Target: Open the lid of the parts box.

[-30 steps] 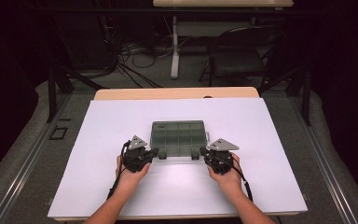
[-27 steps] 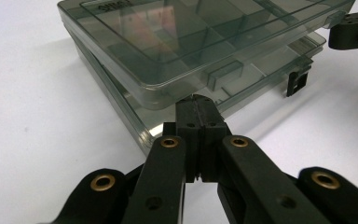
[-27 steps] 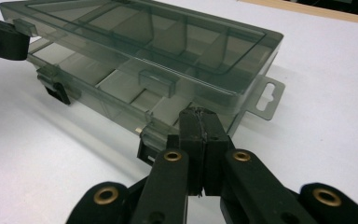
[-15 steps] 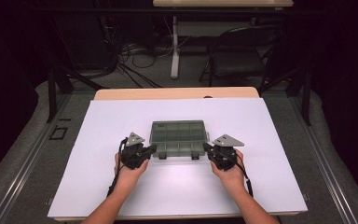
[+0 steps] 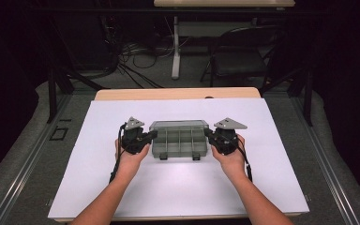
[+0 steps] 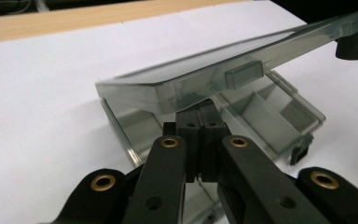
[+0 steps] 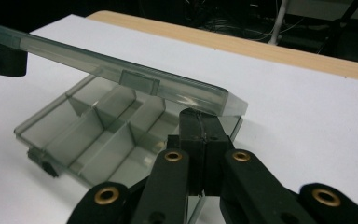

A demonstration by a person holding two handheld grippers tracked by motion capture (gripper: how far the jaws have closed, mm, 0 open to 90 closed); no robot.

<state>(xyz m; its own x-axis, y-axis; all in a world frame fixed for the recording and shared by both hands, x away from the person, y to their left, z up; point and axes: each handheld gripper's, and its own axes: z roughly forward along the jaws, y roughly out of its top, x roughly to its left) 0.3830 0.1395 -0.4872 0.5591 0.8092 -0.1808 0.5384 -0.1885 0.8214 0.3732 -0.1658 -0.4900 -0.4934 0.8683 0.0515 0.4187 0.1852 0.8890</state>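
Now, lid (image 6: 223, 70): raised over the box (image 5: 180, 141).
Left gripper (image 6: 199, 122): closed under its edge.
Right gripper (image 7: 199, 125): likewise closed beneath it.

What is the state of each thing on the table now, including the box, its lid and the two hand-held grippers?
Organizer box: open, resting on the white table, compartments look empty.
Lid: raised and tilted, lifted off the base at its front edge.
Left hand-held gripper: jaws shut, tips under the lid's left end.
Right hand-held gripper: jaws shut, tips under the lid's right end.
Front latches: undone, hanging at the base's front.
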